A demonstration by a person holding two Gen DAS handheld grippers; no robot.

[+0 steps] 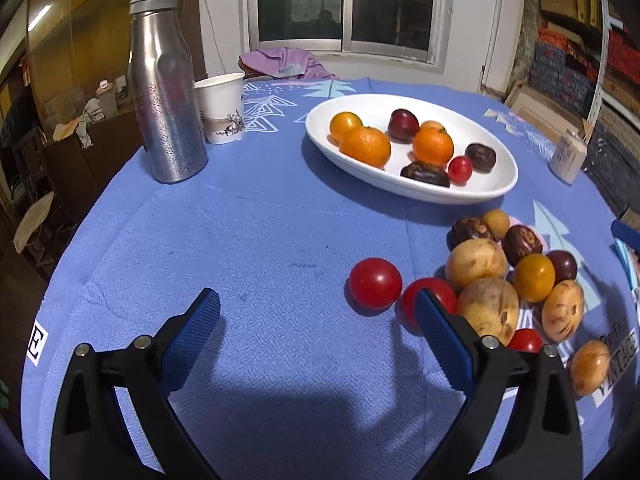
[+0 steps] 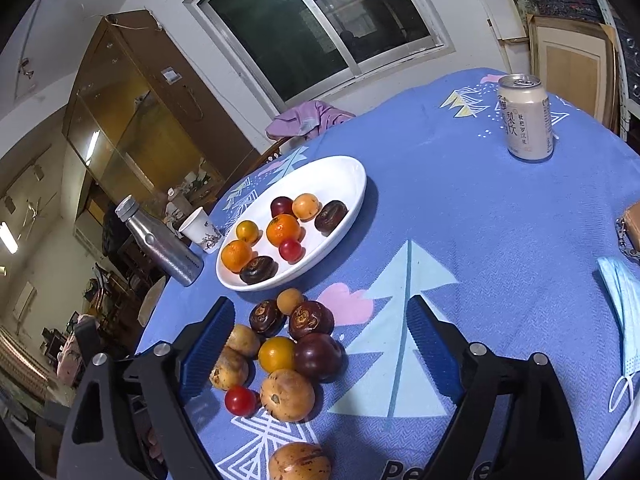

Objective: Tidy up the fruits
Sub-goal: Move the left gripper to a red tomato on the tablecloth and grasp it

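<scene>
Left gripper [image 1: 316,312]: my jaws wide apart, holding nothing.
Right gripper [image 2: 322,320]: wide apart, holding nothing.
Loose fruits [image 1: 516,280]: heaped beside the white plate [image 1: 496,194].
Risk: my finger [image 1: 438,328] possibly touches a tomato [image 1: 408,304]; nudged, it rolls.

- A tall brushed-steel bottle with a screw cap [image 1: 166,84] stands upright at ten o'clock on the blue patterned tablecloth [image 1: 260,232].
- A white paper cup with a branch print [image 1: 222,108] sits just beside it, toward one o'clock.
- A pale drink can with printed characters [image 2: 526,118] stands at one o'clock.
- A light-blue face mask [image 2: 620,304] lies at three o'clock.
- A crumpled lilac cloth [image 1: 284,64] sits at twelve o'clock below the window.
</scene>
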